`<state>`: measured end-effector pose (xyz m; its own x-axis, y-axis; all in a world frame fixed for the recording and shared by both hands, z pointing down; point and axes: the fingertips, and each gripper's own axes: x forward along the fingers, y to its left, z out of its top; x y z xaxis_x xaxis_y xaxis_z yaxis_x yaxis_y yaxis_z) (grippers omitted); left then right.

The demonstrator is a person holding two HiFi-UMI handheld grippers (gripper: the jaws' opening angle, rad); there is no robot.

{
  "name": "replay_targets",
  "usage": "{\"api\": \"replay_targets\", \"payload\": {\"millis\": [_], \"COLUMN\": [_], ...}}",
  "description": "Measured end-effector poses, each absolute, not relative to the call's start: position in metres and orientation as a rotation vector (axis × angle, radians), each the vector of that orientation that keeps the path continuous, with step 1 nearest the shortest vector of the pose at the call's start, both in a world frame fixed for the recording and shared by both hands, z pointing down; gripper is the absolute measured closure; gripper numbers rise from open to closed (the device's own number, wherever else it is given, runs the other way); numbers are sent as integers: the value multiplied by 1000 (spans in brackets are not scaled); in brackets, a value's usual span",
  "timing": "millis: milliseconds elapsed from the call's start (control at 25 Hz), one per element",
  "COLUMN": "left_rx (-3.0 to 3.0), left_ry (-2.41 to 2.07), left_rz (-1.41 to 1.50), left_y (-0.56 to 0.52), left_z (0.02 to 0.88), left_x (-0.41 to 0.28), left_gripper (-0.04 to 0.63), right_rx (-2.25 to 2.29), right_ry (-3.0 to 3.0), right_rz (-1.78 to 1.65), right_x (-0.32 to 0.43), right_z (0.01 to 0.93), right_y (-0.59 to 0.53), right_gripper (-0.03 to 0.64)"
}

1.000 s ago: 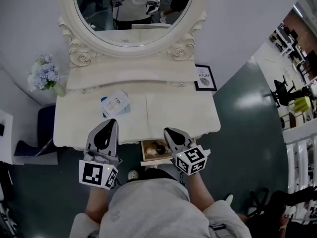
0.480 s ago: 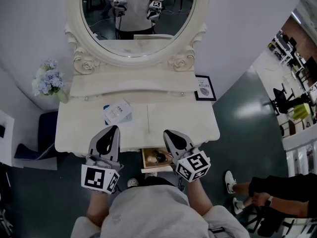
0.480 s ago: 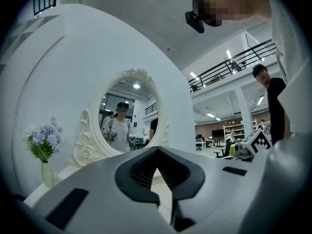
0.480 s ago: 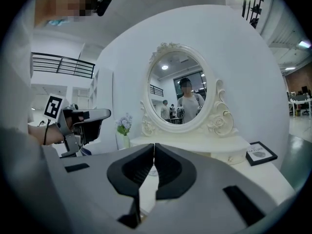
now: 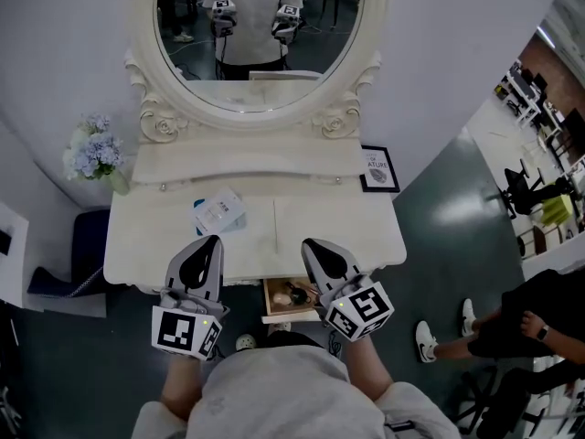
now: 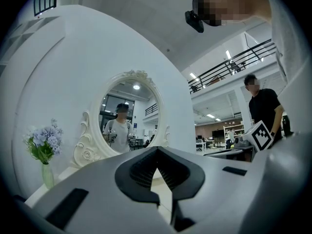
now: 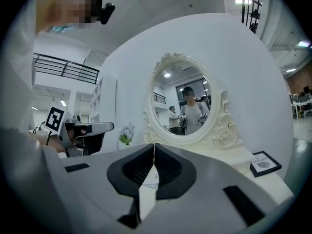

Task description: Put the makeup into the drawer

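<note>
Wood-brown small drawer (image 5: 272,311) hung open under the front edge of the cream-white dressing table (image 5: 366,231), low between the two tongs and tight beside the right tongs (image 5: 311,244). Change over the last second: right tongs came up a little, left tongs (image 5: 211,241) didn't budge, and a bystander in dark clothes (image 5: 512,323) appeared at the right of the head view. Both pairs were closed tip to tip with nothing between the pads, confirmed in each gripper view. Inside the drawer lay a dark roundish makeup item (image 5: 294,293), below and just inboard of the right tongs, touching neither pair; too small to say what kind. My read: that piece was already dropped off and the right tongs were backing out. On the tabletop a flat white-and-blue packet (image 5: 219,213) lay just ahead of the left tongs' tips, apart from them; couldn't tell if it counts as makeup. If it does, it's the next pick, and the left side is closest. Drawer not yet pushed shut.
</note>
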<state>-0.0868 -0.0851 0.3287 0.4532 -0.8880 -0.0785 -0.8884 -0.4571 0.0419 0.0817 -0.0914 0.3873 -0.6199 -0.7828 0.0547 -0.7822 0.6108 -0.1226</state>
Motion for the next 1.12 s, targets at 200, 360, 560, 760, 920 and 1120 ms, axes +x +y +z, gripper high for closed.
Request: {"api": "replay_targets", "payload": {"millis": [200,360,560,760,920,1120], "left_rx": [-2669,-2666,-2661,-2660,-2658,-2658], "left_ry": [1629,1625,1619,1619,1617,1613], "left_rz": [152,157,165,171,173,172], "left_y": [-86,-86,-85,-84,-83,-82], "left_z": [325,323,319,318,317,316], "left_x": [-87,-87,-87,-87,-87,-87], "left_gripper": [582,583,583,583,583,583], "right_rx": [-1341,-1319,-1303,-1298,-1286,-1274], "right_ry": [2802,2787,2767,2759,2752,2735], "right_rz": [-158,-126,-90,-64,-56,-44], "right_x": [78,76,75,74,73,72], "right_z": [372,359,346,339,335,328], "right_y": [-90,-88,-87,-85,-84,-81], "right_gripper": [595,595,594,594,595,594]}}
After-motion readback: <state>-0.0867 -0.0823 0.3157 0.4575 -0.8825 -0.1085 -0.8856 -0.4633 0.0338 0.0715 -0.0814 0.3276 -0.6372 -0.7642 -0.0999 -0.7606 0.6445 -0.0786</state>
